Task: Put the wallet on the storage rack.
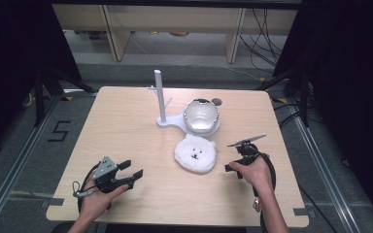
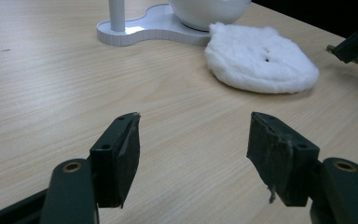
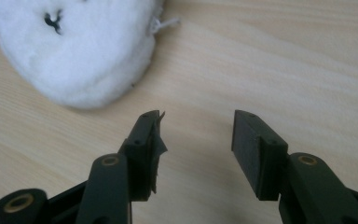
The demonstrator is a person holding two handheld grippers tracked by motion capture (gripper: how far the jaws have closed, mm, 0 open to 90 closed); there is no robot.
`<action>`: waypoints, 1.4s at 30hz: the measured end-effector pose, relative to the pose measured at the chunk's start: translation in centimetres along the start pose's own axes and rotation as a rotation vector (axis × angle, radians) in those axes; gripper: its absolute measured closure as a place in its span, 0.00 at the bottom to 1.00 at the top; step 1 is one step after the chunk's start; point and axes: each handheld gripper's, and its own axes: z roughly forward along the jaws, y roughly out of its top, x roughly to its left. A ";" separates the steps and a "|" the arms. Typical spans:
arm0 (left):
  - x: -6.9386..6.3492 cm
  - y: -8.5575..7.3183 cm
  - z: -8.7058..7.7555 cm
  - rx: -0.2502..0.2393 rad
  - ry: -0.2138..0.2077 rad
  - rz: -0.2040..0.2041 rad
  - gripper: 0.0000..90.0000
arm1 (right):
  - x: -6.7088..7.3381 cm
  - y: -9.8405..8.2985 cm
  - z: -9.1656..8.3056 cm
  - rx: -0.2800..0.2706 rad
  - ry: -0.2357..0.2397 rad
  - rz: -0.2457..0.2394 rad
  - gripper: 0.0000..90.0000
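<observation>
A white fluffy bear-face plush [image 1: 195, 154] lies flat on the wooden table [image 1: 126, 126], just in front of a white stand [image 1: 161, 99] with a pole and a round white bowl-shaped shell [image 1: 201, 116] on its base. My left gripper [image 1: 131, 169] rests low at the front left, open and empty, pointing toward the plush [image 2: 261, 58]. Its jaws [image 2: 193, 135] stand wide apart over bare wood. My right gripper [image 1: 234, 164] hovers just right of the plush, open with nothing between its jaws [image 3: 196, 128]. The plush [image 3: 74, 51] lies up and to the left of them.
The stand's base [image 2: 144, 30] and bowl-shaped shell [image 2: 205, 11] sit behind the plush. Part of the other gripper [image 2: 354, 44] shows at the right edge. Bare wood stretches across the table's left half. Shelving and cables stand on the floor beyond the far edge.
</observation>
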 end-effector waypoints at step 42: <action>-0.9 -1.0 0.6 -0.011 -0.006 0.064 0.38 | 3.4 7.1 5.3 -0.028 -0.012 -0.040 0.75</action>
